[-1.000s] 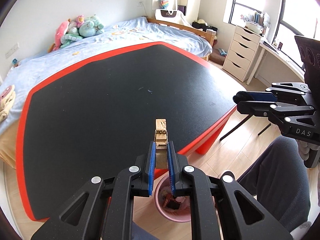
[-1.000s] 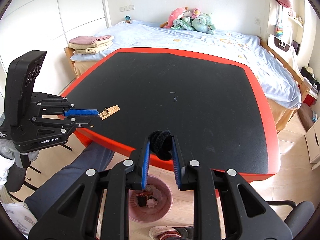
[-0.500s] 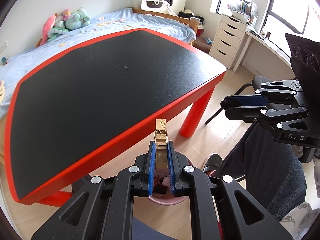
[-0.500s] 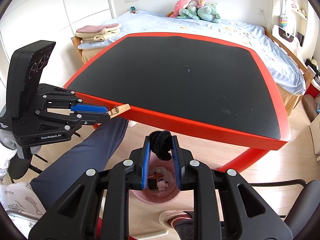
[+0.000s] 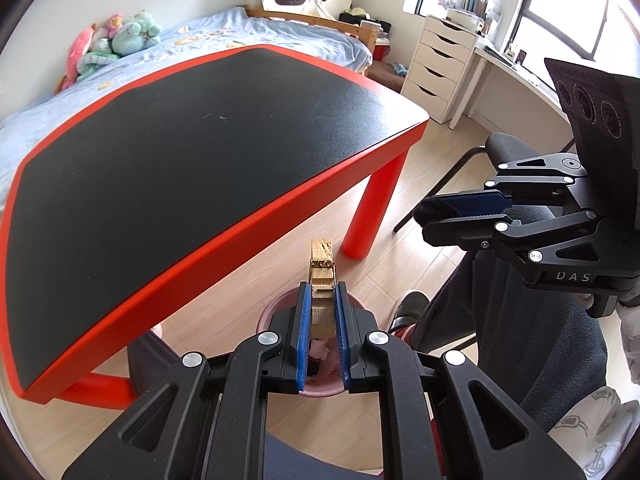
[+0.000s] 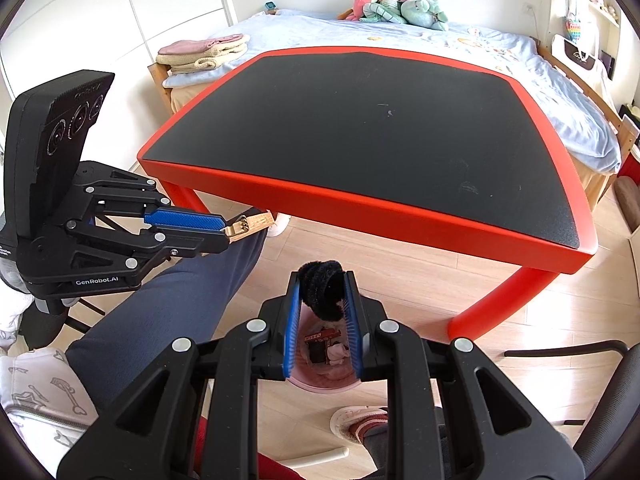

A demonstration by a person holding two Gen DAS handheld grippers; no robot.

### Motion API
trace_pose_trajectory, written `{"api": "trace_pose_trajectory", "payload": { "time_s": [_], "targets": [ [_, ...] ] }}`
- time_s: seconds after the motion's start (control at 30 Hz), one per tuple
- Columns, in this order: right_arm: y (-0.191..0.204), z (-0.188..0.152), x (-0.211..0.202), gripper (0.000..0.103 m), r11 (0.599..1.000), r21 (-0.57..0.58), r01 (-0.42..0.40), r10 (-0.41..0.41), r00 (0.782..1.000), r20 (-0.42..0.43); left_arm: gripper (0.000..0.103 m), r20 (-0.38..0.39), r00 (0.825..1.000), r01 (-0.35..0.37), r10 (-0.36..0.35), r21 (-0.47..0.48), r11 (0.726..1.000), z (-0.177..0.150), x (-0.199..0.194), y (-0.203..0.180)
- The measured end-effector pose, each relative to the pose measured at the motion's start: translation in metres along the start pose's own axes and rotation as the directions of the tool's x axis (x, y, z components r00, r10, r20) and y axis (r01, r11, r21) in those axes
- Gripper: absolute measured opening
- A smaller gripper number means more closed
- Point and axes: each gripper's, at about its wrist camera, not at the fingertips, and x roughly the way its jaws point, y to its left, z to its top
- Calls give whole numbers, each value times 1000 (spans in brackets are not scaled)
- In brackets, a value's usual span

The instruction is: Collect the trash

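My left gripper (image 5: pixel 322 292) is shut on a wooden clothespin (image 5: pixel 321 268), held above the pink trash bin (image 5: pixel 272 312) on the floor. It also shows in the right wrist view (image 6: pixel 224 230) with the clothespin (image 6: pixel 252 224). My right gripper (image 6: pixel 322 280) is shut on a black fuzzy hair tie (image 6: pixel 322 288), directly over the pink bin (image 6: pixel 320 380), which holds a red wrapper and crumpled tissue. The right gripper also shows in the left wrist view (image 5: pixel 424 216) with the hair tie (image 5: pixel 434 210).
A low table with a black top and red rim (image 6: pixel 360 212) stands in front, with red legs (image 5: pixel 374 208). A person's legs in dark trousers (image 6: pixel 168 312) and a shoe (image 6: pixel 360 420) are beside the bin. A bed (image 6: pixel 400 36), white drawers (image 5: pixel 440 68) and a chair (image 6: pixel 600 380) surround.
Both grippers have pulled back from over the table and lowered, so they now hang over the pink bin on the floor. Each keeps its hold.
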Motion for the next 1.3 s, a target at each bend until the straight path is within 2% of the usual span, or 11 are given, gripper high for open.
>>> {"api": "trace_pose_trajectory", "payload": {
  "time_s": [0.23,0.3,0.33,0.4,0.43,0.47,0.53,0.67,1.0,1.3],
  "targets": [
    [2,0,1,20,1000,1,-14,14,1000,-4,12,-3,1000,17,-17,-5,1000,-2,0,3],
    [2,-1,2,23,1000,1,-18,18,1000,-6,12,-8,1000,26,-26,-7,1000,-2,1,5],
    [1,-1,2,26,1000,4,-16,16,1000,-8,20,-8,1000,28,-28,-10,1000,-2,1,6],
    [-2,-2,2,53,1000,11,-2,2,1000,-4,52,-2,1000,24,-24,-29,999,-2,2,11],
    [-3,-2,2,77,1000,21,6,-6,1000,2,76,14,1000,19,-19,-43,999,-2,1,13],
    [-6,-3,2,90,999,32,9,-9,1000,4,85,31,999,20,-18,-54,998,-2,0,15],
    [-9,-4,4,94,998,51,22,-22,1000,-5,90,38,999,2,1,-68,998,-2,-1,18],
    [-11,-8,8,100,997,75,25,-23,1000,-17,95,43,999,-24,28,-94,995,-3,-2,23],
    [-9,-8,11,100,996,91,8,-6,1000,-21,95,41,999,-29,34,-126,992,-4,-4,25],
    [-16,16,2,100,995,99,-3,0,1000,31,95,70,995,-60,71,-147,987,-3,-13,36]
  ]
}}
